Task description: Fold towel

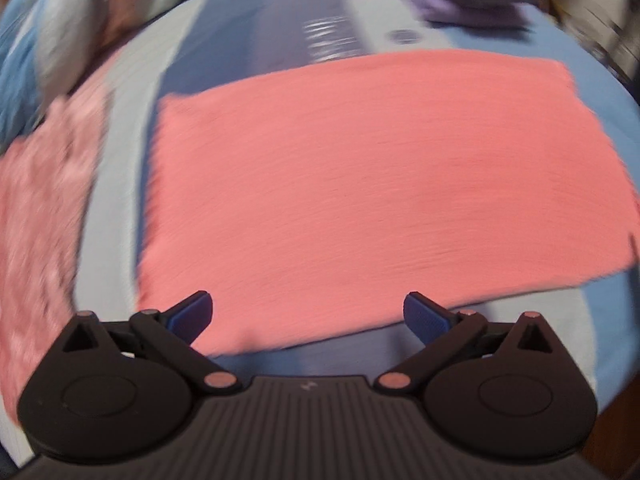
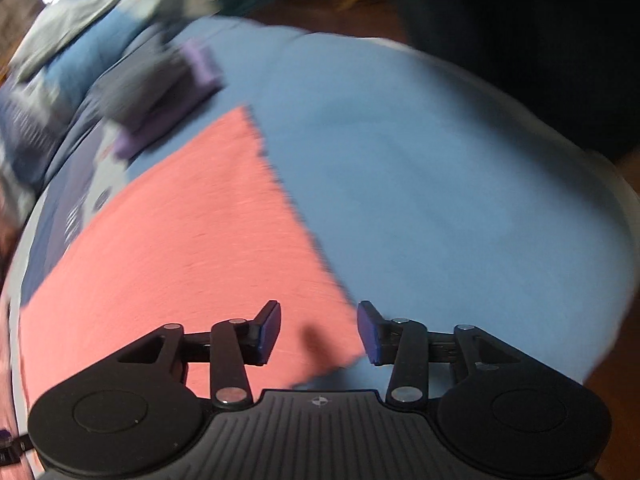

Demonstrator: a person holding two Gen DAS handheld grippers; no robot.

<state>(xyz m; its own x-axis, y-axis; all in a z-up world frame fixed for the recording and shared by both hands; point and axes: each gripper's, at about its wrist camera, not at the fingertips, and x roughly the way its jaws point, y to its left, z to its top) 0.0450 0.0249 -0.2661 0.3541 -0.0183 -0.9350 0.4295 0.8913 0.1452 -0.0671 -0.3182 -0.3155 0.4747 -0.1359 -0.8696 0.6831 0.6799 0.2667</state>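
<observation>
A salmon-pink towel (image 1: 360, 184) lies flat on a blue bed sheet (image 1: 608, 320), spread as a wide rectangle. My left gripper (image 1: 308, 316) hovers above the towel's near long edge, jaws spread wide, nothing between the blue pads. In the right wrist view the same towel (image 2: 180, 240) fills the lower left. My right gripper (image 2: 318, 332) hangs over its near right corner, jaws partly apart and empty; the corner lies below them, untouched. Both views are blurred by motion.
A pink patterned cloth (image 1: 44, 220) lies left of the towel. Purple and grey folded cloths (image 2: 160, 92) sit beyond the towel's far corner. More blue and white laundry (image 1: 52, 40) is piled at the far left. Dark floor (image 2: 520, 20) shows past the bed's edge.
</observation>
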